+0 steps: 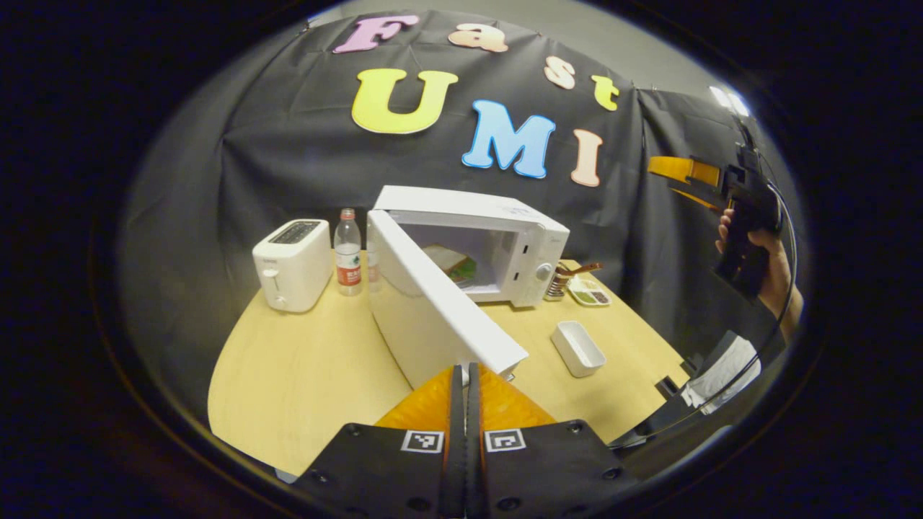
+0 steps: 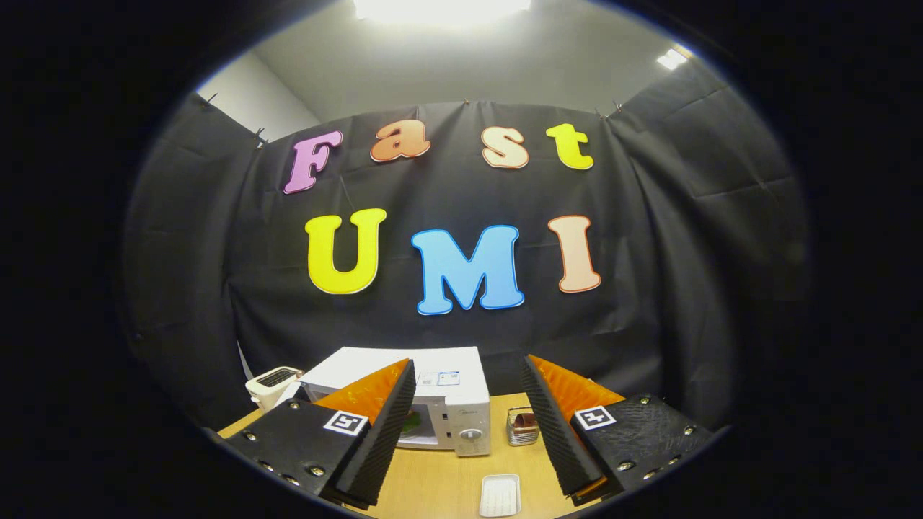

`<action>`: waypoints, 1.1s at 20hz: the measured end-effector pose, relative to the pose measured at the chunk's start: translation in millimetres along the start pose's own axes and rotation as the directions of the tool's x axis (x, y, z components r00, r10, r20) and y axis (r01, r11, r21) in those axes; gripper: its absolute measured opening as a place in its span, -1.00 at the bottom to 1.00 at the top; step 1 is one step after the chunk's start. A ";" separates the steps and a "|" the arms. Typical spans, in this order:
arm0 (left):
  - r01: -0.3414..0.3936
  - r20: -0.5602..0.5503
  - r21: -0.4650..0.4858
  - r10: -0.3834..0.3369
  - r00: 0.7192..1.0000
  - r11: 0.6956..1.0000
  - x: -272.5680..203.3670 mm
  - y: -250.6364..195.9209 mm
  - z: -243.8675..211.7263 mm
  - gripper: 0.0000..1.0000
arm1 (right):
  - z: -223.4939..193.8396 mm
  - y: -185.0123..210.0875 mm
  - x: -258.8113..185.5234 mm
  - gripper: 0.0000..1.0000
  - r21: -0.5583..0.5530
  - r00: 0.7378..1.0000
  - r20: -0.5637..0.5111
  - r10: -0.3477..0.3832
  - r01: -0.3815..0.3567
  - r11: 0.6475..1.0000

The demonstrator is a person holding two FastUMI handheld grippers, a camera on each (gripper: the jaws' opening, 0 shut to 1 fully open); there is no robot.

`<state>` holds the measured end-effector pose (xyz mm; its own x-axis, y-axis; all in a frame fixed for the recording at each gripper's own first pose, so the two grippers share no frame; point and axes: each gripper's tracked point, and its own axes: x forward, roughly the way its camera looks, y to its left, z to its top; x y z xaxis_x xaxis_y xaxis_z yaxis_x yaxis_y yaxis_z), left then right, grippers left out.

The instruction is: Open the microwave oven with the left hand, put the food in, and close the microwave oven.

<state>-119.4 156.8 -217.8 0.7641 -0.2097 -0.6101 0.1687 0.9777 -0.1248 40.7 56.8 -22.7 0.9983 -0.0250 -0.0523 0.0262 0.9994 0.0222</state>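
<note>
The white microwave [image 1: 505,249] stands at the back of the table with its door [image 1: 433,310] swung wide open toward me. A sandwich [image 1: 451,263] lies inside the cavity. My left gripper [image 1: 465,371] is shut with nothing between its fingers, and its tips are right at the door's near lower edge; I cannot tell whether they touch it. My right gripper [image 2: 469,364] is open and empty, held high above the table and facing the microwave [image 2: 451,393]. That same right gripper [image 1: 710,180] shows at the far right of the left gripper view, in a person's hand [image 1: 764,263].
Left of the microwave stand a white toaster [image 1: 292,263] and a water bottle [image 1: 348,252]. To its right are a small rack [image 1: 555,285], a dish of food [image 1: 590,292] and an empty white tray [image 1: 577,347]. The wooden table [image 1: 288,375] has open room at front left.
</note>
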 end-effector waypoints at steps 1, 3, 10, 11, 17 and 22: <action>0.008 -0.005 0.004 -0.008 1.000 1.000 8.0 -9.2 3.3 -0.87 | -0.4 -8.3 4.0 0.77 0.002 1.000 -0.004 -0.003 0.003 1.000; 0.013 -0.013 0.017 -0.012 1.000 1.000 22.9 -22.9 9.3 -0.87 | -3.7 -25.7 14.0 0.77 -0.012 1.000 -0.009 -0.016 0.015 1.000; 0.051 -0.033 0.044 -0.049 0.998 0.998 82.6 -64.5 30.6 -0.86 | 7.0 -61.6 32.6 0.77 -0.060 1.000 0.002 -0.014 0.014 0.998; 0.058 -0.035 0.044 -0.057 0.998 0.997 90.2 -70.6 33.8 -0.82 | 15.8 -65.1 33.6 0.77 -0.071 1.000 0.024 -0.014 0.016 0.997; 0.094 -0.055 0.082 -0.089 0.994 0.992 137.0 -100.1 52.6 -0.87 | 43.9 -65.9 36.0 0.77 -0.148 0.993 0.118 0.023 -0.005 0.989; 0.115 -0.052 0.115 -0.109 0.993 0.987 173.3 -118.4 71.6 -0.86 | 45.7 -65.5 31.6 0.77 -0.120 0.992 0.119 0.052 -0.038 0.992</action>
<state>37.7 4.2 -252.7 0.7076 -0.3146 -0.6328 0.3255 0.9399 -0.1033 72.9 -10.6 19.9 0.9974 0.0244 0.0680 -0.0178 0.9952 -0.0959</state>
